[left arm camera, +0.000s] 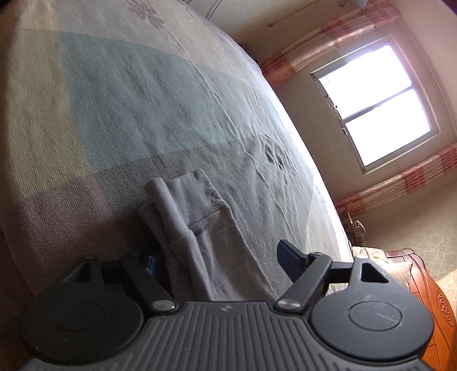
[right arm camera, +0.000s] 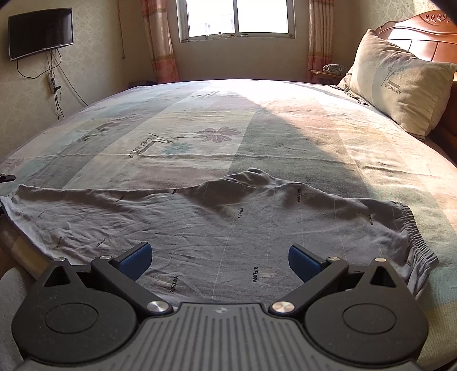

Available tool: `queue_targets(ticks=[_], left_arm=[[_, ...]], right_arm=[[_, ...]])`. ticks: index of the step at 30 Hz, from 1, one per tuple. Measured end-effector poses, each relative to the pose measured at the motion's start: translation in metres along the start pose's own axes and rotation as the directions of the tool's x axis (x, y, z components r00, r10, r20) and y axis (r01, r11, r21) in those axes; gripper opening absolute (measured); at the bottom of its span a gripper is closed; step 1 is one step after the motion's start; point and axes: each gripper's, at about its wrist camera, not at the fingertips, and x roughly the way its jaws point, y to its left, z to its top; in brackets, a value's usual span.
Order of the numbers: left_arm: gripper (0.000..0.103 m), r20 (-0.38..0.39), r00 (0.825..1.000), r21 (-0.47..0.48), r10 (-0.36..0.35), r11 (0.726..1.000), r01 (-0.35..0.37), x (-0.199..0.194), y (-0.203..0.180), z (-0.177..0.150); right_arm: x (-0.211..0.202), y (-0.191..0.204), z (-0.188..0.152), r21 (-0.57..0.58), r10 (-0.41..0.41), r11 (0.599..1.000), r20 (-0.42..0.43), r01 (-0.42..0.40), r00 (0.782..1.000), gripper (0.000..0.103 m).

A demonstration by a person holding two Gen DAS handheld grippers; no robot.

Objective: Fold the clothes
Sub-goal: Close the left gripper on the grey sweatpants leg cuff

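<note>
A grey garment (right arm camera: pixel 228 222) printed with small lettering lies spread across the near part of the bed, its elastic waistband (right arm camera: pixel 414 228) at the right. My right gripper (right arm camera: pixel 220 258) hovers open just above its near middle, and its blue pads (right arm camera: pixel 302 262) touch no cloth. In the left wrist view the garment's narrow folded end (left arm camera: pixel 200 228) runs up between the fingers of my left gripper (left arm camera: pixel 217 256). That cloth covers most of the left finger. The right finger (left arm camera: pixel 291 254) stands clear of the cloth, so the jaws are open around it.
The patchwork bedsheet (right arm camera: pixel 200 120) covers the whole bed. A pillow (right arm camera: pixel 400 85) leans on the wooden headboard (right arm camera: pixel 422 31) at the far right. A wall television (right arm camera: pixel 40 31) hangs at the left and a bright window (right arm camera: pixel 237 17) faces me. The bed's edge (left arm camera: pixel 314 159) curves off to the right.
</note>
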Motion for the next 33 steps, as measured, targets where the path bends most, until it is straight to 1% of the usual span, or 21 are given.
queue_targets(ticks=[1, 2, 3, 4, 5, 9, 12, 15, 17, 20, 21, 22, 23, 24, 26, 28, 31, 32, 33], left_arm=[[0.051, 0.013, 1.0, -0.004, 0.005, 1.0, -0.005, -0.004, 0.005, -0.001], [0.036, 0.022, 1.0, -0.009, 0.01, 1.0, -0.01, -0.007, 0.011, -0.002], [0.029, 0.032, 0.999, -0.014, 0.016, 1.0, -0.015, -0.01, 0.017, -0.003], [0.02, 0.031, 0.999, -0.017, 0.016, 1.0, -0.015, -0.012, 0.021, -0.003], [0.016, 0.025, 1.0, -0.02, 0.012, 1.0, -0.012, -0.011, 0.023, -0.001], [0.015, -0.004, 1.0, -0.034, 0.014, 0.999, -0.014, -0.011, 0.026, 0.004], [0.015, -0.013, 0.999, -0.025, 0.03, 0.999, -0.031, -0.022, 0.03, -0.001], [0.01, -0.02, 0.997, 0.063, 0.072, 0.995, -0.071, -0.027, 0.017, -0.003], [0.01, -0.017, 0.996, 0.12, 0.085, 0.989, -0.083, -0.03, 0.008, -0.003], [0.009, -0.007, 0.997, 0.184, 0.072, 0.98, -0.069, -0.04, -0.002, -0.006], [0.009, -0.004, 0.998, 0.202, 0.061, 0.978, -0.059, -0.041, -0.008, -0.005], [0.009, -0.003, 0.999, 0.218, 0.05, 0.975, -0.048, -0.041, -0.015, -0.004], [0.009, -0.001, 0.999, 0.233, 0.039, 0.972, -0.038, -0.041, -0.02, -0.004], [0.009, 0.001, 1.0, 0.248, 0.029, 0.968, -0.028, -0.042, -0.025, -0.003], [0.009, 0.003, 1.0, 0.281, 0.011, 0.96, -0.012, -0.043, -0.033, -0.003], [0.009, 0.004, 1.0, 0.315, -0.003, 0.949, 0.002, -0.051, -0.034, -0.005], [0.009, 0.005, 0.999, 0.338, -0.033, 0.941, 0.029, -0.059, -0.036, -0.008], [0.009, 0.004, 0.999, 0.34, -0.044, 0.94, 0.04, -0.06, -0.035, -0.009], [0.009, 0.002, 0.999, 0.341, -0.054, 0.939, 0.05, -0.062, -0.034, -0.01]], right_arm=[[0.0, -0.001, -0.001, 0.001, -0.001, 1.0, 0.001, 0.001, 1.0, 0.103], [-0.001, -0.002, -0.001, 0.005, 0.001, 1.0, 0.002, -0.001, 1.0, 0.103], [-0.001, -0.003, -0.001, 0.008, 0.003, 1.0, 0.002, -0.003, 1.0, 0.103], [-0.002, -0.004, -0.002, 0.013, 0.004, 1.0, 0.004, -0.004, 1.0, 0.103], [-0.002, -0.005, -0.002, 0.015, 0.006, 1.0, 0.004, -0.006, 1.0, 0.103], [-0.001, -0.004, -0.002, 0.02, 0.011, 1.0, 0.005, -0.011, 1.0, 0.103], [-0.002, -0.001, -0.001, 0.015, 0.016, 1.0, 0.004, -0.016, 1.0, 0.103], [-0.001, 0.004, 0.004, 0.019, 0.048, 0.999, 0.002, -0.048, 0.999, 0.103], [0.001, 0.008, 0.009, 0.027, 0.082, 0.996, -0.002, -0.082, 0.997, 0.103], [0.008, 0.019, 0.022, 0.069, 0.179, 0.982, -0.015, -0.178, 0.984, 0.103], [0.013, 0.026, 0.029, 0.099, 0.243, 0.966, -0.022, -0.239, 0.97, 0.103], [0.017, 0.031, 0.033, 0.121, 0.289, 0.951, -0.026, -0.284, 0.957, 0.103], [0.025, 0.041, 0.04, 0.151, 0.358, 0.925, -0.036, -0.349, 0.933, 0.103], [0.034, 0.051, 0.047, 0.181, 0.425, 0.894, -0.045, -0.411, 0.904, 0.103], [0.056, 0.078, 0.058, 0.242, 0.542, 0.825, -0.082, -0.511, 0.836, 0.103], [0.079, 0.108, 0.066, 0.299, 0.642, 0.752, -0.128, -0.588, 0.756, 0.103], [0.116, 0.155, 0.076, 0.363, 0.744, 0.659, -0.182, -0.659, 0.643, 0.103], [0.128, 0.17, 0.078, 0.388, 0.767, 0.633, -0.195, -0.67, 0.611, 0.103], [0.138, 0.184, 0.081, 0.412, 0.784, 0.612, -0.205, -0.675, 0.585, 0.103]])
